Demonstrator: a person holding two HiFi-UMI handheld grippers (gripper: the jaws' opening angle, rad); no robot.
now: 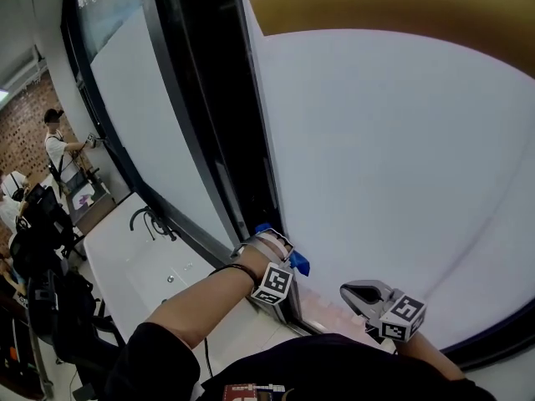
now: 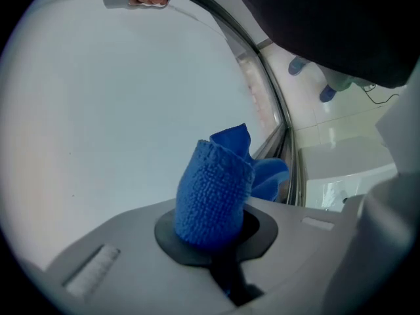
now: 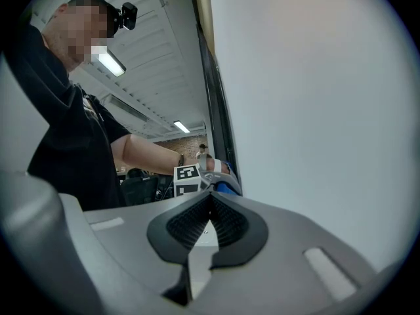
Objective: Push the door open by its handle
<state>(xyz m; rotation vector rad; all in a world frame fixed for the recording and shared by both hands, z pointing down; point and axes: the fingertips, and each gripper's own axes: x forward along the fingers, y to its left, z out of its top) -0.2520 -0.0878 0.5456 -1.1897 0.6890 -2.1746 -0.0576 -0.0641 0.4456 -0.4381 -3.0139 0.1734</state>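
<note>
My left claw (image 1: 280,253) is clamped on a blue cloth (image 2: 213,195) at the low centre of the head view, by the dark frame (image 1: 209,124) that edges the frosted door (image 1: 384,174). My right claw (image 3: 207,225) is closed and empty at lower right, near the door.

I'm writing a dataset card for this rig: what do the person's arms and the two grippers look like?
The left gripper and right gripper are grey moulded plastic, each bearing a cube of black-and-white square markers. The right one's fingers have black ribbed pads. The person wears a black short-sleeved shirt and a dark band on the left wrist.
</note>
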